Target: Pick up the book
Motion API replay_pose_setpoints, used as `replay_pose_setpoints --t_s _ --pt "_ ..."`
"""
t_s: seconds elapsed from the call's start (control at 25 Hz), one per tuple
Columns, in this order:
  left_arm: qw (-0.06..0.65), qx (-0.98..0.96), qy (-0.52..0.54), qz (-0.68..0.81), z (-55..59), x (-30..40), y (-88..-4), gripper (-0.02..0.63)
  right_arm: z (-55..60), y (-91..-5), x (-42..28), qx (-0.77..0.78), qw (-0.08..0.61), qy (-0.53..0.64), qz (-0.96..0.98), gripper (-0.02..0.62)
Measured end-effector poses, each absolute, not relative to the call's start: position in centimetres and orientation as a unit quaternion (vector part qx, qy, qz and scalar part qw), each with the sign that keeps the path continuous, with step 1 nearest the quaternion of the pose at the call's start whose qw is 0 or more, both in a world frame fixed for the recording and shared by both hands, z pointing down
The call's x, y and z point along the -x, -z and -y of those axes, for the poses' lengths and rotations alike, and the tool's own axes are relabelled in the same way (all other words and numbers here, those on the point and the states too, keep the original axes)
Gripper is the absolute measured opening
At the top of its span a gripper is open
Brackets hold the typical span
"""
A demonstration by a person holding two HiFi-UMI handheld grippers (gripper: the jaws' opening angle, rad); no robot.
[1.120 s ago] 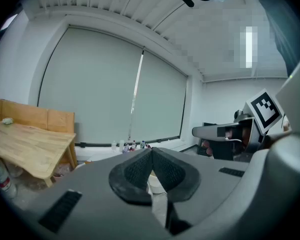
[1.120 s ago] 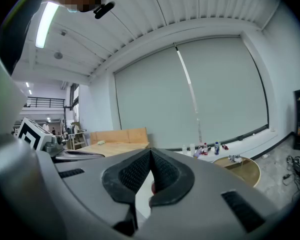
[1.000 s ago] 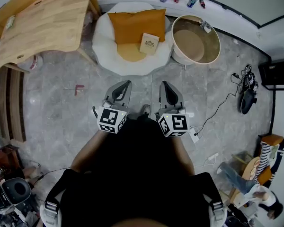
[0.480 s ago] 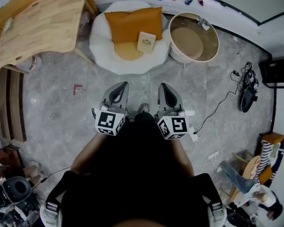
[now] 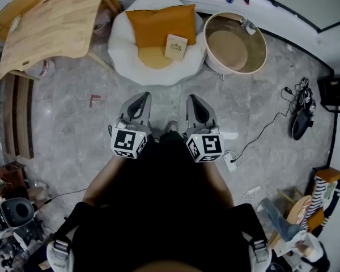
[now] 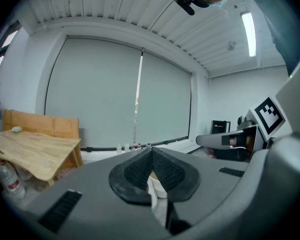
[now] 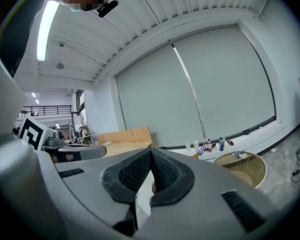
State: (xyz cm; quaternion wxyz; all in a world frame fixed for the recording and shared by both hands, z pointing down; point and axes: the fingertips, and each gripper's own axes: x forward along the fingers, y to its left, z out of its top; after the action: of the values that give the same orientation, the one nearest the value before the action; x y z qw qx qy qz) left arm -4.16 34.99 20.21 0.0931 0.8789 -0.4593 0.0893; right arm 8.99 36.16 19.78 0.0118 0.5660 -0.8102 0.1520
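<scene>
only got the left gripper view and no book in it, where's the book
Observer: The book lies on the orange cushion in the white chair, at the top of the head view.
Operator: is anything holding it yet
Observer: No. The right gripper is shut with nothing between its jaws, and it is short of the chair.
</scene>
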Motion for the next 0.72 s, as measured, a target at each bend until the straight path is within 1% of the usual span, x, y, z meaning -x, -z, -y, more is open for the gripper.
replay_pose_setpoints --t_s 0.32,0.72 --pt "0.098 -0.87 -0.099 0.474 -35.4 3.0 -20.3 0.008 -35.0 -20.0 -10.6 -0.547 0.012 -0.149 0.824 0.003" --pt "0.105 -0.874 -0.093 0.465 -31.1 3.3 -21.1 0.008 -31.4 -20.6 -10.6 -0.564 0.018 -0.155 0.811 0.003"
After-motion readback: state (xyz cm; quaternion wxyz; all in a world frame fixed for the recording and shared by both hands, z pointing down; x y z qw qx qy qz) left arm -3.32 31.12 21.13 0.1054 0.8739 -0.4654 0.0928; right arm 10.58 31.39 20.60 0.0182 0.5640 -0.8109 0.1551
